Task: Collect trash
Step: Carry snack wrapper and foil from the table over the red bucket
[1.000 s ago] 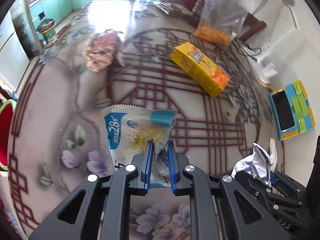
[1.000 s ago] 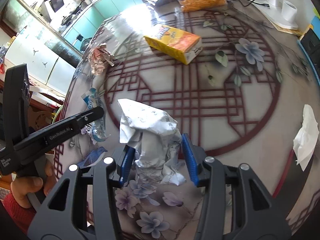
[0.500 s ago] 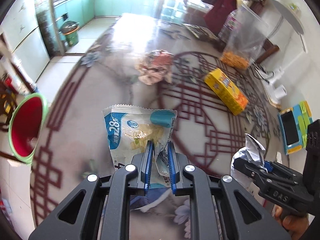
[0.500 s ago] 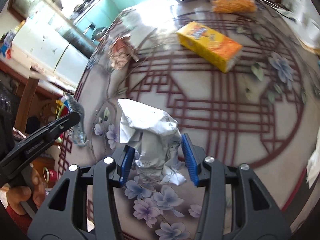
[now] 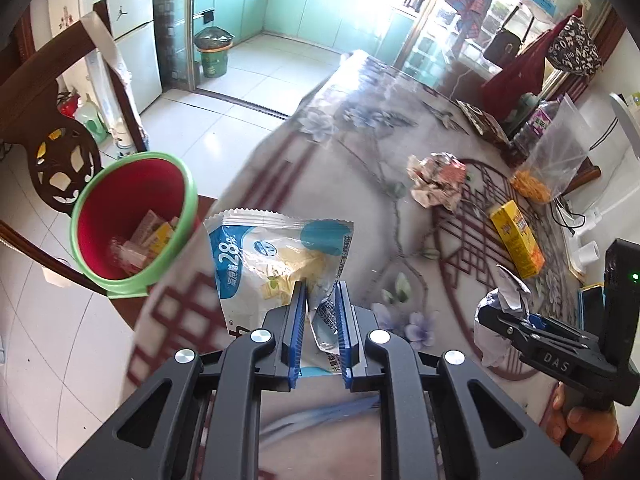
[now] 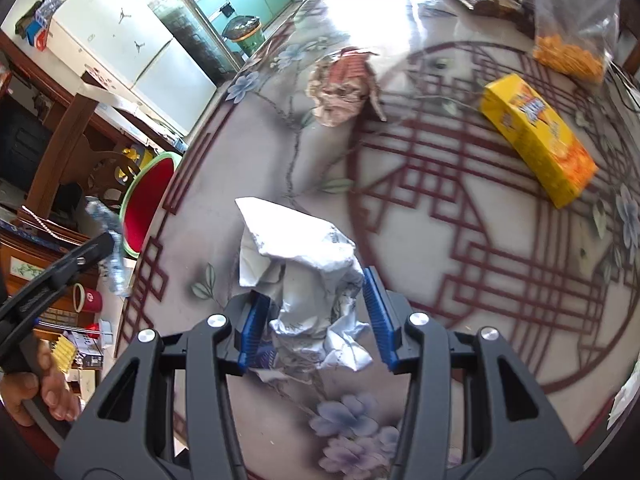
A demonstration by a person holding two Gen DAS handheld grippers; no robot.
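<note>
Wrapper: blue-and-white snack wrapper [image 5: 276,256], pinched at its lower edge in the left gripper [image 5: 320,316], jaws closed tight on the film. It hangs over the table's near-left edge, just short of the bin.
Paper: crumpled white paper ball [image 6: 300,276] clamped between the pads of the right gripper [image 6: 316,320], jaws partly closed around it, held above the table [image 6: 440,240].
Bin: red bin with green rim [image 5: 132,216], beside the table on the floor side, some trash already inside.
Change: a second ago both views looked across the table centre; both have now swung toward the table's left edge and the bin has come into the left view. Grips unchanged on both sides.
Meaning: both pieces are in transit; wrapper looks next to drop, paper follows.
Remaining: crumpled pinkish wrapper [image 5: 436,180] and yellow box [image 5: 518,238] lie on the table, well apart from both grippers. Clear bag of orange snacks [image 5: 548,168]: can't tell if trash.
Risk: wrapper held only by a thin edge; could slip before it clears the rim.
</note>
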